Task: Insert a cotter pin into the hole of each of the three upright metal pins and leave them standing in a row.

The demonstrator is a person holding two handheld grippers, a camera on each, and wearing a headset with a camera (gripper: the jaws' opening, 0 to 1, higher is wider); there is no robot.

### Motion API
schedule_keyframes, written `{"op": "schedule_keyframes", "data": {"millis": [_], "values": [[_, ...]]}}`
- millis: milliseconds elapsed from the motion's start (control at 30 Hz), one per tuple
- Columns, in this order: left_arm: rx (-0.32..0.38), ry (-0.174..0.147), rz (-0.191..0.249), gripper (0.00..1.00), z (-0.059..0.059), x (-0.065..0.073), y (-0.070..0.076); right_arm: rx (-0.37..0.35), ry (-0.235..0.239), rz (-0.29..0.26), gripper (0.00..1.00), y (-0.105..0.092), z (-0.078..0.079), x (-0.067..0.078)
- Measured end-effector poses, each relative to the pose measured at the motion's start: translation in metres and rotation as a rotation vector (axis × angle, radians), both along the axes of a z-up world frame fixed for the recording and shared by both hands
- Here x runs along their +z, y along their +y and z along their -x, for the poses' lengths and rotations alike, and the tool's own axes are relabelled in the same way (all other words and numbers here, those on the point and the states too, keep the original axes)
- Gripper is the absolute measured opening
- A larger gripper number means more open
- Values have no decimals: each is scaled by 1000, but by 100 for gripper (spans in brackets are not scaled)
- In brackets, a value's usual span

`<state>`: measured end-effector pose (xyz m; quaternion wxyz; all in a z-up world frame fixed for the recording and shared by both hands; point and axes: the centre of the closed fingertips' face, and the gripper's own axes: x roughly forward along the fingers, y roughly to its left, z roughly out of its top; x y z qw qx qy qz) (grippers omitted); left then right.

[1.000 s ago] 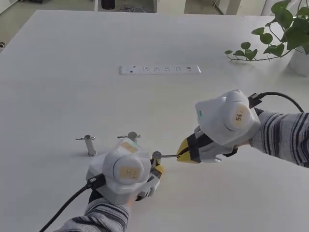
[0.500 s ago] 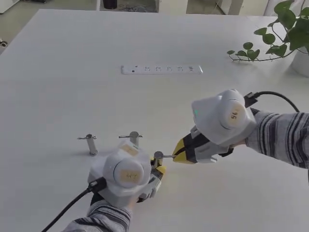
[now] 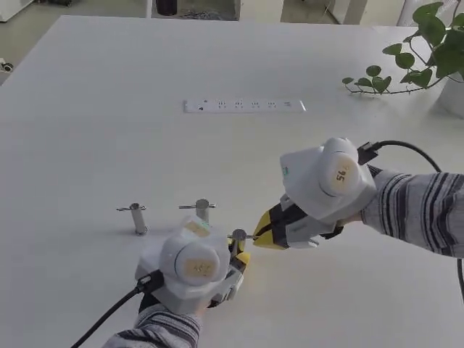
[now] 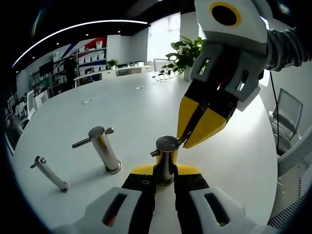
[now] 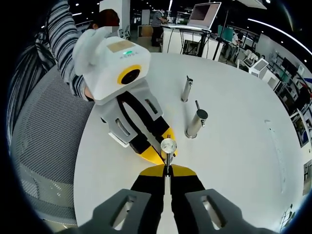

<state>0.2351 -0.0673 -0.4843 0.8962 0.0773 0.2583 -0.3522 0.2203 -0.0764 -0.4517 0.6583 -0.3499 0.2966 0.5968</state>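
Three metal pins stand in a row on the white table (image 3: 109, 130). The left pin (image 3: 137, 217) and the middle pin (image 3: 202, 210) each carry a cotter pin through the top. My left gripper (image 3: 238, 255) is shut on the stem of the third metal pin (image 4: 166, 158), holding it upright. My right gripper (image 3: 259, 233) comes in from the right, shut on a thin cotter pin (image 3: 250, 235) whose free end sits at the third pin's head (image 5: 168, 145). In the right gripper view my right gripper (image 5: 167, 170) points straight at that head.
A white power strip (image 3: 244, 106) lies across the table's far middle. A potted plant (image 3: 428, 51) trails leaves over the back right corner. Cables run from both grippers toward the near edge and right side.
My right gripper has moved left, bringing the cotter pin closer into the third pin's head. The left gripper keeps its hold on that pin.
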Motion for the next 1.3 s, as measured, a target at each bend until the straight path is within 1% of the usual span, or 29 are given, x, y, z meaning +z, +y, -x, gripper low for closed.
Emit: {"op": "schedule_keyframes", "data": {"millis": [267, 300, 333, 367, 533, 667, 733, 833, 967, 1067, 1300], "values": [[6, 4, 0, 10, 0, 0, 1, -14, -16, -11, 0, 1, -1, 1], [7, 5, 0, 10, 0, 0, 1, -19, -18, -14, 4, 1, -2, 2], [7, 6, 1, 10, 0, 0, 1, -32, -8, -19, 8, 0, -2, 3], [7, 7, 1, 10, 0, 0, 0, -37, -5, -22, 9, -1, -2, 5], [9, 8, 2, 10, 1, 0, 0, -49, -5, -24, 8, -8, 0, 10], [9, 10, 6, 10, 1, 0, 0, -66, 6, -27, 2, -11, -1, 10], [9, 6, 1, 10, 1, 0, 0, -69, 6, -27, 0, -12, -1, 9], [15, 7, 1, 10, 1, 0, 1, -80, 15, -44, 0, -9, -1, 9], [14, 7, 0, 10, 1, 0, 1, -79, 12, -42, 0, -9, -1, 9], [21, 13, 3, 10, 1, 0, 1, -83, 15, -45, 0, -7, -1, 9], [27, 14, 8, 10, 1, 0, 2, -82, 18, -51, 0, -1, -2, 9]]}}
